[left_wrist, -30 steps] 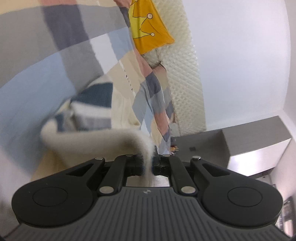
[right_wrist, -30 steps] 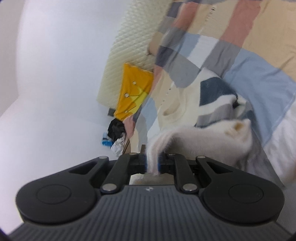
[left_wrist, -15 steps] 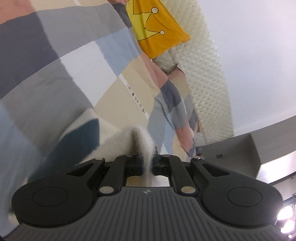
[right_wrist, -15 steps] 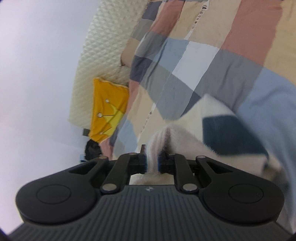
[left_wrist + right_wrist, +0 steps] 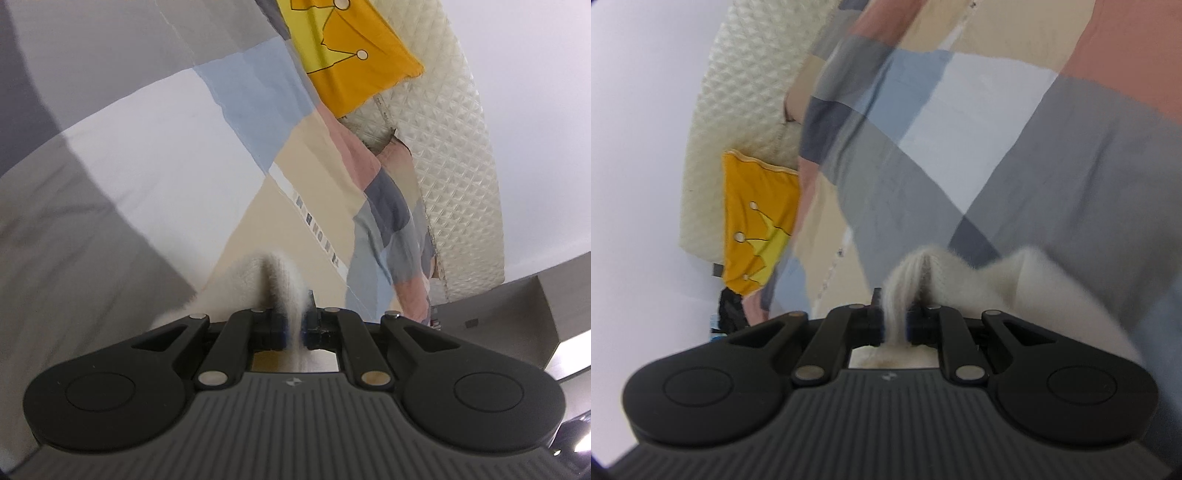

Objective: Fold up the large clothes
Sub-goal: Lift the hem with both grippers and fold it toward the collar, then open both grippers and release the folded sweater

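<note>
A fuzzy cream knit sweater (image 5: 266, 275) is pinched in my left gripper (image 5: 293, 325), which is shut on a fold of it. The same sweater (image 5: 1027, 280) is pinched in my right gripper (image 5: 895, 321), also shut on a fold. Only small cream bunches of it show above each pair of jaws; its navy and grey patches are out of sight. Both grippers hold it low over a checked bedsheet (image 5: 147, 147) of grey, blue, beige and pink blocks, which also fills the right wrist view (image 5: 1015, 129).
A yellow cushion with a crown print (image 5: 343, 55) lies at the head of the bed, also in the right wrist view (image 5: 757, 221). A cream quilted headboard (image 5: 454, 166) stands behind it. A grey cabinet (image 5: 517, 306) is at the right. Dark clutter (image 5: 729, 310) lies beyond the bed.
Both grippers have moved down close to the bedsheet with the sweater held. The sweater's striped body, seen hanging before, has dropped out of view.
</note>
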Tool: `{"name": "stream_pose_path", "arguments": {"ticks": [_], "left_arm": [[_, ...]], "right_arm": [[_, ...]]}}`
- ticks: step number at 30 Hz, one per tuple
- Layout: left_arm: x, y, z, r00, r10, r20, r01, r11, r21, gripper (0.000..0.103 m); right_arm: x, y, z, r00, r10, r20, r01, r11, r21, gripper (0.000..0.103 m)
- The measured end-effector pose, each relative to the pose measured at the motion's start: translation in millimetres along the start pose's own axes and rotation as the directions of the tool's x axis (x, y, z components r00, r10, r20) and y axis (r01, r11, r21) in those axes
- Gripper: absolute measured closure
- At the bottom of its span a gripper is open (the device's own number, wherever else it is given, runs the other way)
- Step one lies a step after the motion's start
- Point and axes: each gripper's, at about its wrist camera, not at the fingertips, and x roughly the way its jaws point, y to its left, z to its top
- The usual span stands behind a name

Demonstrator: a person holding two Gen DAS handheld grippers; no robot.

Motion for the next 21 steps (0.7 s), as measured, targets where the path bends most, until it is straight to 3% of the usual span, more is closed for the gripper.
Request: {"name": "stream_pose_path", "arguments": {"ticks": [7, 15, 16, 17, 19, 20, 21], "left_arm": [[24, 12, 4, 1.000, 0.004, 0.021, -0.005, 0.998, 0.059, 0.095], [17, 1, -4, 1.000, 0.007, 0.013, -0.008, 0.995, 0.098, 0.094], [16, -1, -5, 1.000, 0.012, 0.006, -0.013, 0.995, 0.100, 0.086], [15, -2, -6, 1.000, 0.017, -0.002, -0.017, 0.995, 0.099, 0.072], [10, -4, -7, 1.000, 0.016, -0.005, -0.015, 0.996, 0.093, 0.046], [6, -7, -8, 1.000, 0.004, 0.001, -0.004, 0.995, 0.101, 0.044], [2, -9, -9, 1.000, 0.000, 0.003, 0.000, 0.994, 0.113, 0.043]], "right_arm": [[23, -8, 7, 1.000, 0.011, 0.003, -0.011, 1.000, -0.010, 0.090], [15, -6, 3, 0.999, 0.041, 0.014, -0.041, 0.999, -0.004, 0.086], [13, -4, 3, 0.999, 0.043, 0.013, -0.043, 0.999, -0.006, 0.084], [13, -3, 2, 0.999, 0.044, 0.011, -0.044, 0.999, -0.008, 0.083], [11, 2, 1, 0.999, 0.047, 0.003, -0.047, 0.999, -0.017, 0.071], [9, 5, 0, 0.998, 0.055, 0.002, -0.055, 0.998, -0.024, 0.066], [6, 8, -1, 0.998, 0.063, 0.005, -0.063, 0.997, -0.036, 0.055]]}}
